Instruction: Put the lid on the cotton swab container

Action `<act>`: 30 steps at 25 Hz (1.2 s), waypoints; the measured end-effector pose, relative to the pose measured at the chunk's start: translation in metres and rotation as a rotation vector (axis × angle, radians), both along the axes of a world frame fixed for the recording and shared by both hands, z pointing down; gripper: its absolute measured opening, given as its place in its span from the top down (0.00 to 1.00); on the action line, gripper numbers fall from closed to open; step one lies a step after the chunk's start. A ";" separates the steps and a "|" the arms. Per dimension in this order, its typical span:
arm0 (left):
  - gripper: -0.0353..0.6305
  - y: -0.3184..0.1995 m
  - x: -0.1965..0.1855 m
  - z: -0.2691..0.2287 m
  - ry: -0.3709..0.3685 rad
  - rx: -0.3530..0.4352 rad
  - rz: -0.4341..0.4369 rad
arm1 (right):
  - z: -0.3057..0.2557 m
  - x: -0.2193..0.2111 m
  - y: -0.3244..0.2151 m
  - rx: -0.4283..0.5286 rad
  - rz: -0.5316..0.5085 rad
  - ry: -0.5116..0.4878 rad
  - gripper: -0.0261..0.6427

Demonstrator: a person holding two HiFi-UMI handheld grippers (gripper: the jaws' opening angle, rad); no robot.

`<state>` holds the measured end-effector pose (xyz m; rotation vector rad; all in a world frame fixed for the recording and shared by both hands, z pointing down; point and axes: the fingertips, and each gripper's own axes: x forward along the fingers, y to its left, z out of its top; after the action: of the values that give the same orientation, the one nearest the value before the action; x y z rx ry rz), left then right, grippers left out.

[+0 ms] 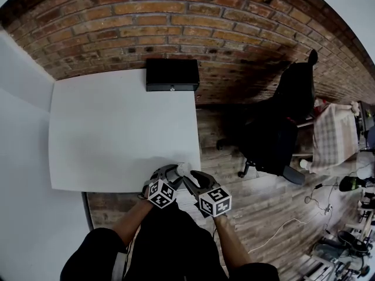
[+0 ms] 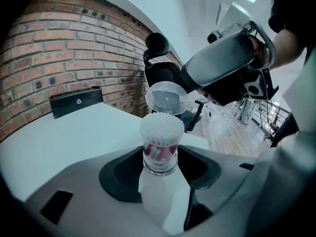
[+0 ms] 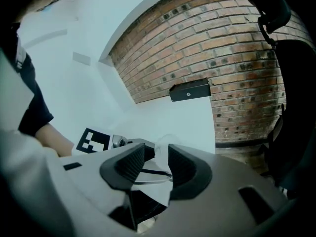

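Head view: left claw (image 1: 171, 171) beside right claw (image 1: 192, 179)

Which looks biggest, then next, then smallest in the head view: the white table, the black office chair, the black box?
1. white table, by far.
2. black office chair; it stands lower, farther from the camera, so may look smaller than it is.
3. black box.

In the head view the cotton swab container (image 1: 180, 170) was too small to make out, half hidden behind the left gripper (image 1: 171, 171). In the right gripper view the jaws covered much of the clear lid (image 3: 161, 151).
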<state>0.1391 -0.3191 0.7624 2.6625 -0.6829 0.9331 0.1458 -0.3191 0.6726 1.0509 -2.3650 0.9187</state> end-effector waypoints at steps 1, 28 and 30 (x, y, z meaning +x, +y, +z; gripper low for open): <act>0.60 0.000 0.000 0.000 0.001 0.000 -0.001 | 0.000 -0.001 0.000 -0.003 -0.003 0.000 0.73; 0.60 -0.001 0.006 0.000 0.000 0.006 0.013 | 0.021 -0.012 0.000 -0.098 -0.076 0.026 0.90; 0.60 -0.002 0.005 0.001 0.001 0.007 0.015 | 0.018 -0.009 -0.008 -0.078 -0.051 0.027 0.90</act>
<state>0.1445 -0.3209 0.7630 2.6777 -0.6689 0.9352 0.1371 -0.3273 0.6911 0.9632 -2.3032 0.9637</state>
